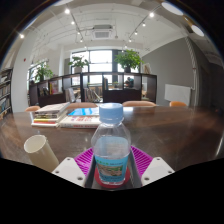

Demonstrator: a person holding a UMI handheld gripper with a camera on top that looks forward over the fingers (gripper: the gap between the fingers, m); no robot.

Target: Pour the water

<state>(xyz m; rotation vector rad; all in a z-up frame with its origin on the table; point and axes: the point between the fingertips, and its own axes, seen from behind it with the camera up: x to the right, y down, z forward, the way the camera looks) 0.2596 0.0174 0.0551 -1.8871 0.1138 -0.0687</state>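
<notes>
A clear plastic water bottle with a pale blue cap and blue label [111, 148] stands upright between the gripper's [112, 163] two magenta-padded fingers [86, 160], which close against its sides and hold it. Just beside it, off the left finger, a cream-coloured paper cup [40, 152] leans on the brown wooden table [170, 128]. Beyond the bottle, a stack of books [66, 115] lies flat. Farther back stand chairs, potted plants and bright windows.
</notes>
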